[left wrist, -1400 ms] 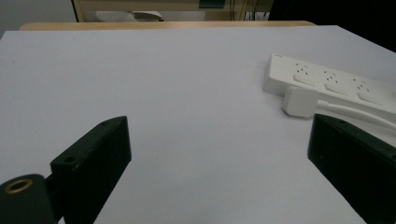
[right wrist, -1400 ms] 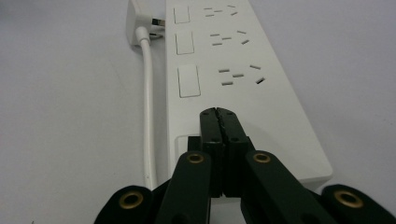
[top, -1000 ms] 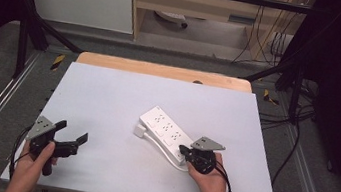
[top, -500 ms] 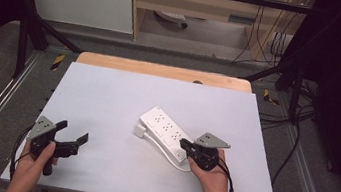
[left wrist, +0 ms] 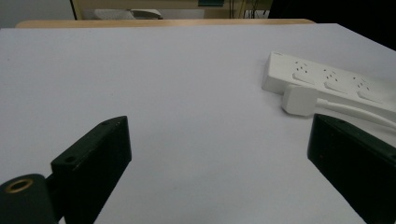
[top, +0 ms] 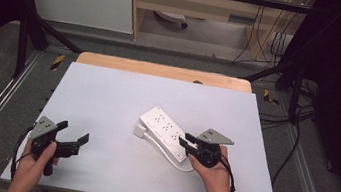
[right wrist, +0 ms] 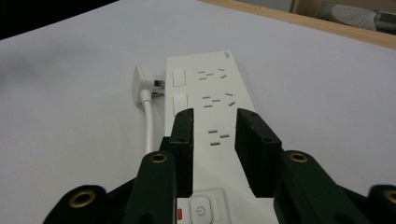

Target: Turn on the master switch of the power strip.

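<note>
A white power strip (top: 166, 132) lies slantwise on the white table (top: 118, 93), its white plug (top: 140, 131) resting beside its far end. My right gripper (top: 184, 141) hovers over the strip's near end. In the right gripper view, the jaws stand a narrow gap apart above the sockets (right wrist: 210, 88), the right gripper (right wrist: 215, 116) holding nothing. The power button (right wrist: 201, 210) shows just below them, and the cable (right wrist: 149, 126) runs up to the plug (right wrist: 141, 84). My left gripper (top: 72, 131) rests wide open at the near left; past the left gripper (left wrist: 217, 123) I see the strip (left wrist: 327, 77) and plug (left wrist: 299, 99).
A wooden edge (top: 162, 69) borders the table's far side. Black frame poles (top: 23, 30) stand at both sides, and cables (top: 296, 159) trail on the floor to the right. Bare white tabletop stretches between the two grippers.
My right gripper has edged slightly forward over the power strip's near end. The left gripper has stayed where it was.
</note>
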